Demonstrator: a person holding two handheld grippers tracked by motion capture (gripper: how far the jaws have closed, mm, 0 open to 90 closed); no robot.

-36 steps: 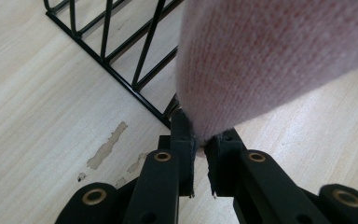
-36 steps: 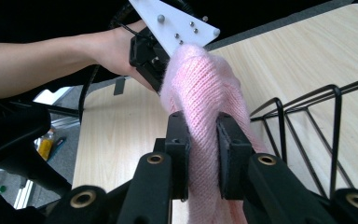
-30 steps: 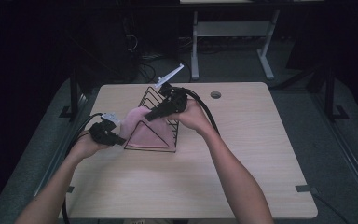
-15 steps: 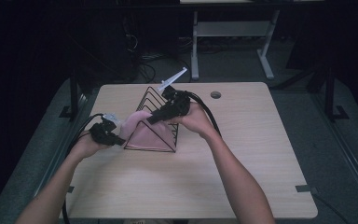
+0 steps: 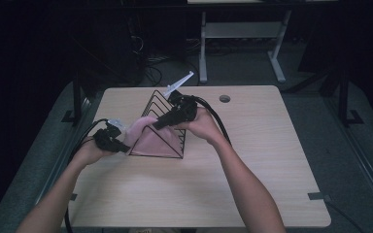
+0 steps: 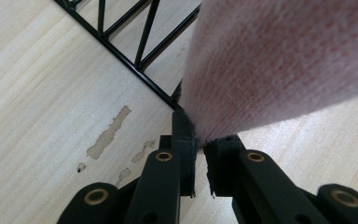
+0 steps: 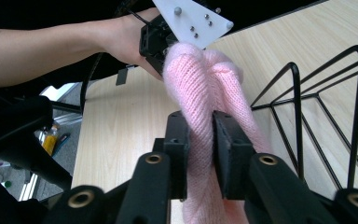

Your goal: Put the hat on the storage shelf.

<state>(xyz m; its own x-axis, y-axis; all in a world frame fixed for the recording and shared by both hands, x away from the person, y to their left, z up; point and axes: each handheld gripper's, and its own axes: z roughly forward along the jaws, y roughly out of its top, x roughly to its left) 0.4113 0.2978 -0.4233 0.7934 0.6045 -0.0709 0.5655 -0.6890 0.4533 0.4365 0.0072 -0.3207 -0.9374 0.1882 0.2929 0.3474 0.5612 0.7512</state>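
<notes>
The soft pink knitted cloth (image 7: 209, 93) hung stretched between the two claws, draped against the black wire rack of triangular dividers (image 5: 161, 127), its lower part lying down the rack's near slanted face. It ran as a bunched band from the right claw (image 7: 200, 154) straight ahead to the left claw (image 5: 117, 144), so each end had its own grip and the fabric stayed taut rather than slumping onto the pale wooden surface (image 5: 252, 160).

The right claw was clenched on the cloth, its two black jaws pressing a thick fold between them; the knit bulged above and below the pinch. It sat over the rack's top edge, apparently to lift the fabric clear of the wires. The left claw was likewise closed on the cloth, gripping only a thin edge at the jaw tips, with the rest of the fabric spreading up and away from it. Just ahead of that claw and to one side ran the rack's base wire, close to the jaws though I could not tell whether it touched them. Its low position beside the rack suggested it was holding the hem out so the cloth would not snag.

Beyond the right claw, the person's left hand (image 7: 126, 42) held its tool, topped by a white three-cornered plate (image 7: 193, 18). The rack stood upright on the surface, which showed a few scuffed patches (image 6: 107, 133) near the left claw.
</notes>
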